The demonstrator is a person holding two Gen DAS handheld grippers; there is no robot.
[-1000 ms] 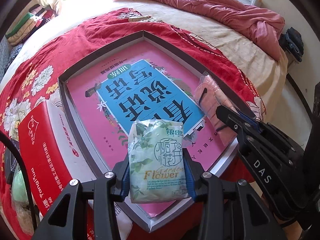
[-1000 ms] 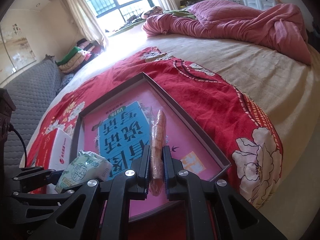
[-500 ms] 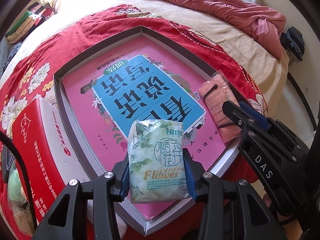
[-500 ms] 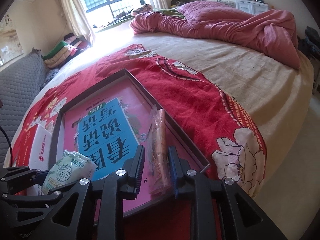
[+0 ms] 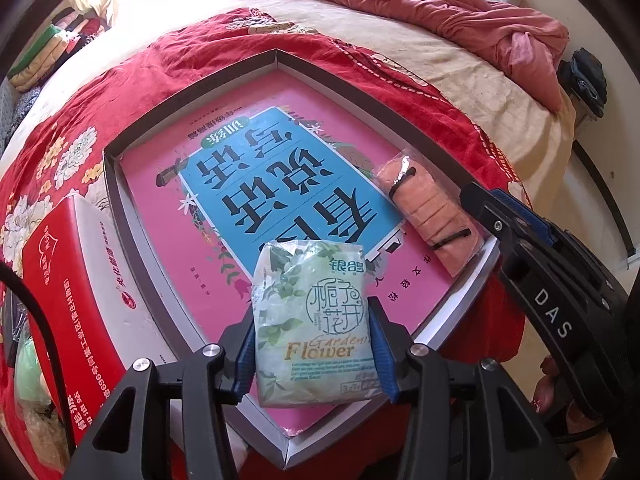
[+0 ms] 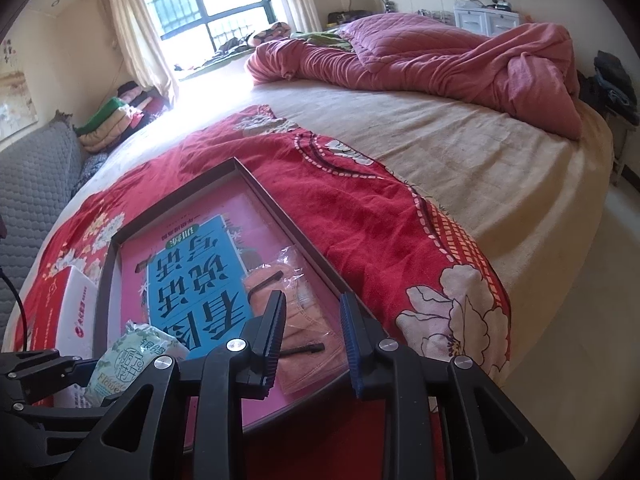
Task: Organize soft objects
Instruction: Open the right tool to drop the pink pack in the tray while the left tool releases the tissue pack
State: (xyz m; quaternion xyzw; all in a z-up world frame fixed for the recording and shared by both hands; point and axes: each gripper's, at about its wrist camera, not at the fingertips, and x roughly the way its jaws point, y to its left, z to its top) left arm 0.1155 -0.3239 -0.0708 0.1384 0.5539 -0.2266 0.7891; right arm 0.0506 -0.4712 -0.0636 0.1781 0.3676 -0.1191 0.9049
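Observation:
A green-and-white tissue pack (image 5: 314, 320) stands between the blue pads of my left gripper (image 5: 312, 344), over the near corner of the shallow grey-rimmed tray (image 5: 192, 92). The pads press its sides while the jaws ease apart a little. A pink cloth pack in clear wrap (image 5: 430, 216) lies flat in the tray by its right rim. My right gripper (image 6: 312, 320) hovers open just above that pink pack (image 6: 316, 356), touching nothing. In the right wrist view the tissue pack (image 6: 120, 364) and the left gripper (image 6: 48, 364) show at the lower left.
The tray rests on a red flowered cloth (image 5: 200, 52) spread over a beige bed. A red-and-white carton (image 5: 60, 280) sits against the tray's left side. A crumpled pink quilt (image 6: 440, 52) lies at the far end of the bed.
My right gripper has opened and let go of the pink pack, which now lies flat in the tray instead of standing on edge between the fingers. The left gripper still holds the tissue pack.

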